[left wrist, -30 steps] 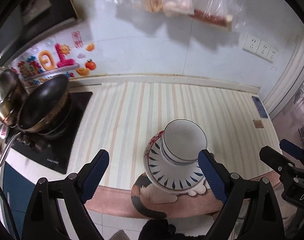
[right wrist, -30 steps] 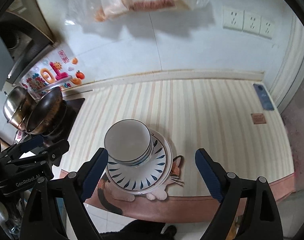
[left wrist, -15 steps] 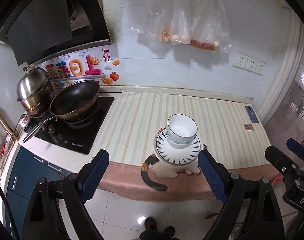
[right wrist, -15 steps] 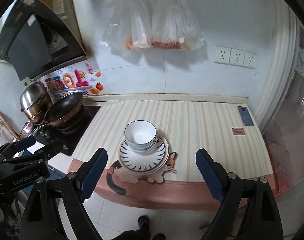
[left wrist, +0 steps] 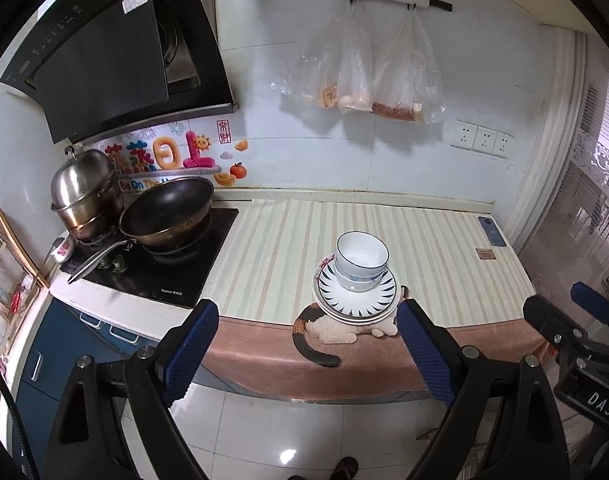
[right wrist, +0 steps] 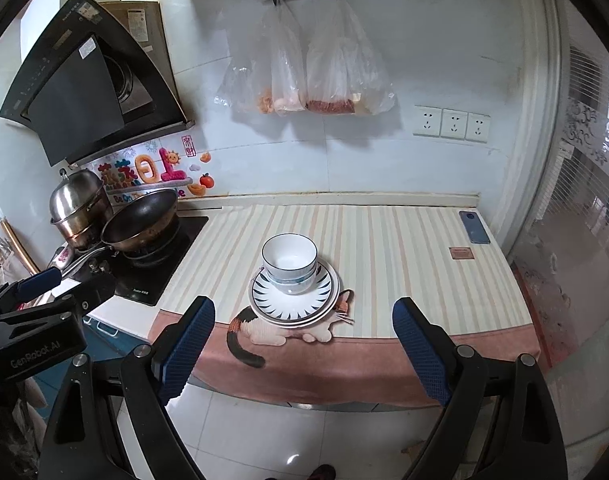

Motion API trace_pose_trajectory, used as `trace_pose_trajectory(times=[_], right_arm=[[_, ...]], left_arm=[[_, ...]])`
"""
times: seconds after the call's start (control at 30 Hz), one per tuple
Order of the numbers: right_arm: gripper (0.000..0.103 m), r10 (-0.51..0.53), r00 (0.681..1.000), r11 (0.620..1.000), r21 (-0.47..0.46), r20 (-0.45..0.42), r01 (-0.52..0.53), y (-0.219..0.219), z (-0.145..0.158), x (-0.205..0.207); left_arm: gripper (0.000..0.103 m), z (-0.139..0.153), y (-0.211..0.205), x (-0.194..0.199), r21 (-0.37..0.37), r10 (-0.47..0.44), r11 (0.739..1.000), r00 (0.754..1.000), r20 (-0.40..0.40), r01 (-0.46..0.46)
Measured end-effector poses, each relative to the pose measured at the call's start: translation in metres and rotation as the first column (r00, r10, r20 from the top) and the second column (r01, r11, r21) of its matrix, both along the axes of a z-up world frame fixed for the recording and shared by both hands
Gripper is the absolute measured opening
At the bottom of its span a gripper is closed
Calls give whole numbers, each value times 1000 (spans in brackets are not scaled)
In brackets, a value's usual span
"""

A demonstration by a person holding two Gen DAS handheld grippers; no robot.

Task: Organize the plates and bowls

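Both grippers, left gripper [left wrist: 306, 352] and right gripper [right wrist: 302, 350], spread empty; bowls [right wrist: 289, 260] near counter edge.

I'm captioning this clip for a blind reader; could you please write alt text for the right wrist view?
Stacked bowls sit on stacked plates near the front edge of a striped counter, seen between the open, empty right gripper. A wok and pot stand at left; bags hang on the wall.
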State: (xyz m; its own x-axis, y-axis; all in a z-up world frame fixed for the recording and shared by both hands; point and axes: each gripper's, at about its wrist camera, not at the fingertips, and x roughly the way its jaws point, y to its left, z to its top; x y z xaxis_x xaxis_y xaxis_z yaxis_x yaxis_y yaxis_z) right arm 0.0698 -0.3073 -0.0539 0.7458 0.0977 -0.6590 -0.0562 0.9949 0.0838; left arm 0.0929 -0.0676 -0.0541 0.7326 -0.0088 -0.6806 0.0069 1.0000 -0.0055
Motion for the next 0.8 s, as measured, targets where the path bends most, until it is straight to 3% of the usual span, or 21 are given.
trace_pose_trajectory(times=[0.37,0.8], right_arm=[[93,-34,999,999,-1,31,34,8,11,-40],[93,-36,999,999,-9,28,37,15,11,-55]], left_arm=[[91,0,9,-27,-4,-22,1000,1000,3,22],[91,-1,13,-45,-15,-19,1000,1000,9,19]])
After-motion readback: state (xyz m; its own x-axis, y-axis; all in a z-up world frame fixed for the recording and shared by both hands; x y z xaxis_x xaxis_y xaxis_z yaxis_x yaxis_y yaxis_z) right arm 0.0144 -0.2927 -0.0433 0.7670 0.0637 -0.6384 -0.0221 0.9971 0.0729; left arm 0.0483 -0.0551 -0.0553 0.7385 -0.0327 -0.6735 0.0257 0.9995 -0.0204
